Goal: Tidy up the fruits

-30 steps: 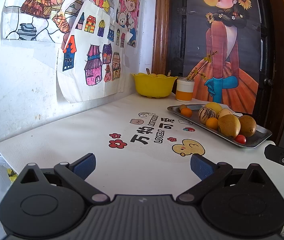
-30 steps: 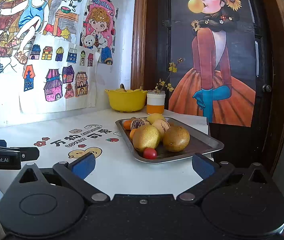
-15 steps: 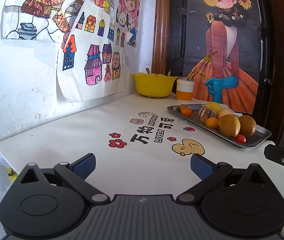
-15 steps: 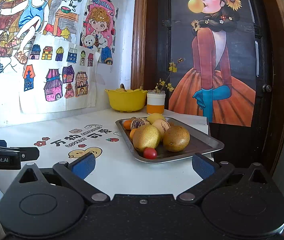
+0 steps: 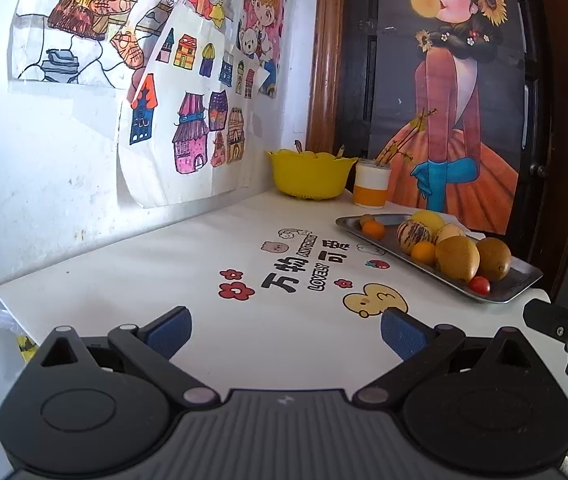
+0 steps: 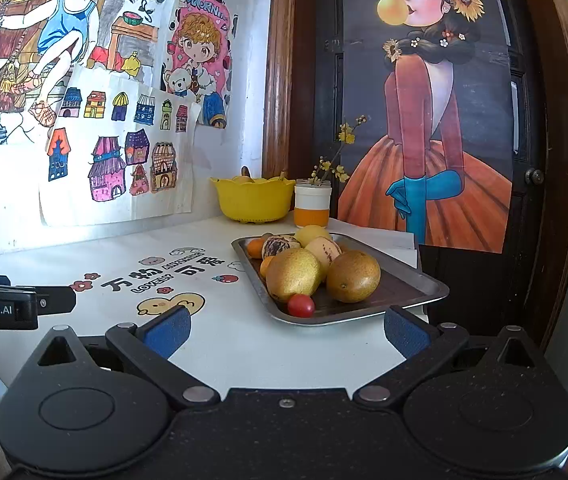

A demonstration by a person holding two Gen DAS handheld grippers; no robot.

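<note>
Left gripper [image 5: 286, 330]: jaws spread wide, empty, over bare white surface [image 5: 163, 264]. Yellow colander bowl [image 6: 252, 199]: far, holds some fruit. Metal tray [image 6: 412, 280]: right, carrying pears, small oranges, cherry tomato [image 6: 300, 305]. Right gripper [image 6: 286, 330]: jaws wide, empty, near tray. Nothing has shifted in the last second; sorting stage undeterminable.

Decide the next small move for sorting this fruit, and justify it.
Probably ease the open right tongs forward to the cherry tomato: it sits at the metal tray's near edge, directly ahead, while the yellow bowl waits behind.
</note>
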